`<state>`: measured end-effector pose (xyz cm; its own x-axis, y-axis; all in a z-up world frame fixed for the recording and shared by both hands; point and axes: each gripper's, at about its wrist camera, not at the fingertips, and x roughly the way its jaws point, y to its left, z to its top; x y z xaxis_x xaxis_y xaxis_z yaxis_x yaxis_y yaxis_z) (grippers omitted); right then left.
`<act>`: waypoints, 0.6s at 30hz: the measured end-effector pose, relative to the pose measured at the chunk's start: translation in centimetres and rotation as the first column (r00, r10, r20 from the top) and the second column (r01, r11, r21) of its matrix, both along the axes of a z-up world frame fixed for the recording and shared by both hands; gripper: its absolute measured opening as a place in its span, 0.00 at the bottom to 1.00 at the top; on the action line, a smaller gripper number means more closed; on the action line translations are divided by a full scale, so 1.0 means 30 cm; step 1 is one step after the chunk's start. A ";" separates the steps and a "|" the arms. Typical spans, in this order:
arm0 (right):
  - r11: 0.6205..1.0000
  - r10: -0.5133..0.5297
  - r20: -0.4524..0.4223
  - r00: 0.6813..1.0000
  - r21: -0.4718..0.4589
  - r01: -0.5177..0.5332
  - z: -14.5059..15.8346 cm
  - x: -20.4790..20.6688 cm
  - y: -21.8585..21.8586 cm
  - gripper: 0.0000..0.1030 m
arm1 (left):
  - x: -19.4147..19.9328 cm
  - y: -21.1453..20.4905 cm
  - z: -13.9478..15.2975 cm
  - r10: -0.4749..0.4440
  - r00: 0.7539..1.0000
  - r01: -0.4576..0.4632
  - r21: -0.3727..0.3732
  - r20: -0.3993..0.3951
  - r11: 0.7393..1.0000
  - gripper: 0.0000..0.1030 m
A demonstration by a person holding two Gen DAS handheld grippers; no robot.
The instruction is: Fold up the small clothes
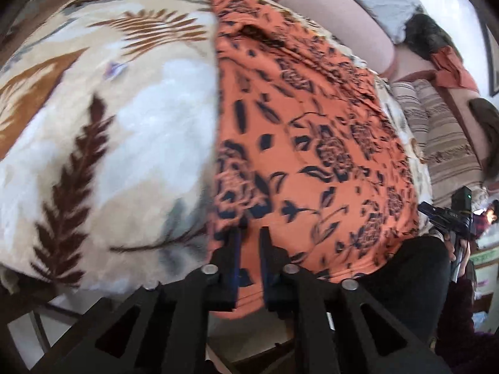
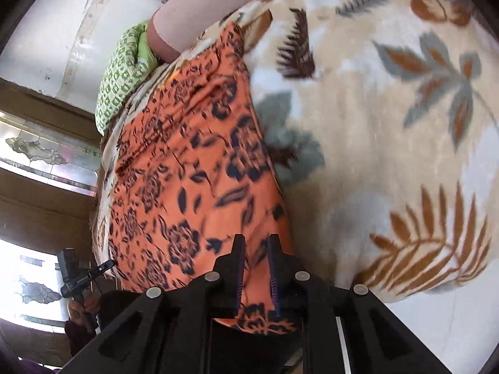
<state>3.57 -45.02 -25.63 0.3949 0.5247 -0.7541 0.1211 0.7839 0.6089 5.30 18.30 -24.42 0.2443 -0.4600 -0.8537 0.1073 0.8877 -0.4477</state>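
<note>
An orange garment (image 1: 312, 131) with a dark floral print lies flat and stretched out on a cream leaf-patterned blanket (image 1: 124, 124). Its near hem hangs over the blanket's edge. My left gripper (image 1: 251, 233) sits at that hem near the garment's left side. Its jaws stand slightly apart with cloth showing in the gap, and the pads do not press on it. In the right wrist view the same garment (image 2: 187, 171) runs away from me on the blanket (image 2: 389, 124). My right gripper (image 2: 256, 240) is at the hem near the right side, narrowly open, with cloth loose between its fingers.
A green patterned cloth (image 2: 124, 71) and a pink bolster (image 2: 193, 9) lie at the garment's far end. Striped cushions (image 1: 443, 131) and a heap of clothes (image 1: 436, 46) sit to the right. A hand (image 2: 81, 308) holds the other gripper at the lower left. White floor (image 2: 436, 327) lies beside the bed.
</note>
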 end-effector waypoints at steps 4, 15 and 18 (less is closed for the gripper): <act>0.999 -0.035 0.050 0.998 0.030 0.034 -0.041 0.009 -0.024 0.17 | -0.014 0.020 0.019 0.039 0.999 -0.040 0.018 0.034 0.999 0.67; 0.978 -0.052 0.081 0.995 0.205 0.034 -0.115 0.005 -0.084 0.71 | -0.050 -0.062 -0.061 -0.052 0.999 0.052 0.000 0.000 0.999 0.69; 0.973 0.003 0.083 0.997 0.229 -0.022 -0.148 0.010 -0.042 0.63 | -0.055 -0.078 -0.058 -0.081 0.996 0.081 0.015 0.024 0.997 0.65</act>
